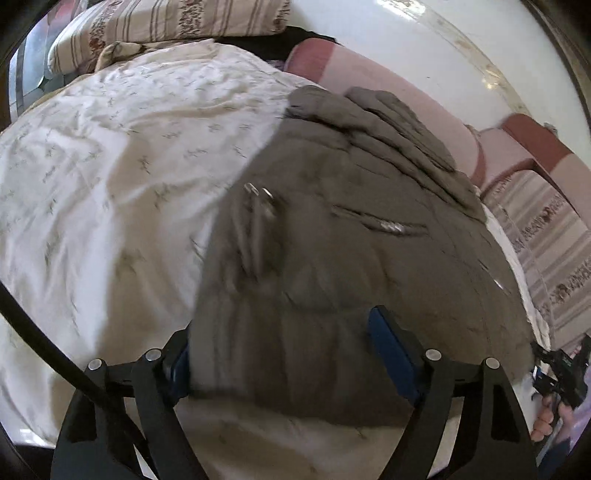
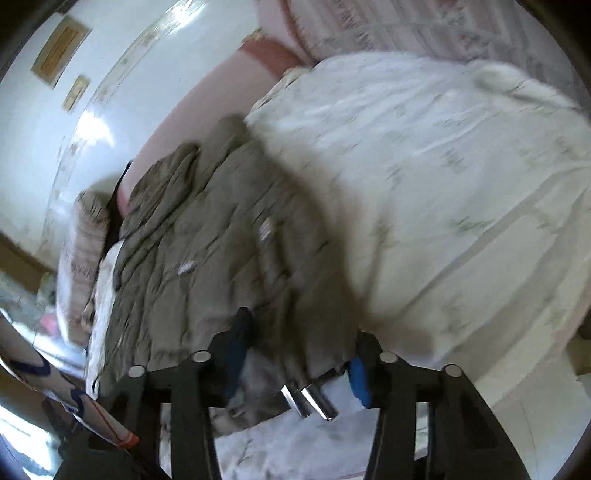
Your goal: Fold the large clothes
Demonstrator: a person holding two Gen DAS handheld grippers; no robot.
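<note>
— What are your jaws doing?

— My left gripper (image 1: 291, 354) is standing wide, its blue pads straddling the near hem of the grey-brown jacket (image 1: 332, 240); I cannot tell whether they are pressing it. My right gripper (image 2: 295, 365) is standing partly open around another edge, two metal cord ends (image 2: 310, 400) dangling between its pads.

— And the jacket?

— It is lying spread on the white bedspread (image 1: 110, 184), sleeves bunched at its far end, the striped pillow (image 1: 155, 26) lying beyond it.
</note>
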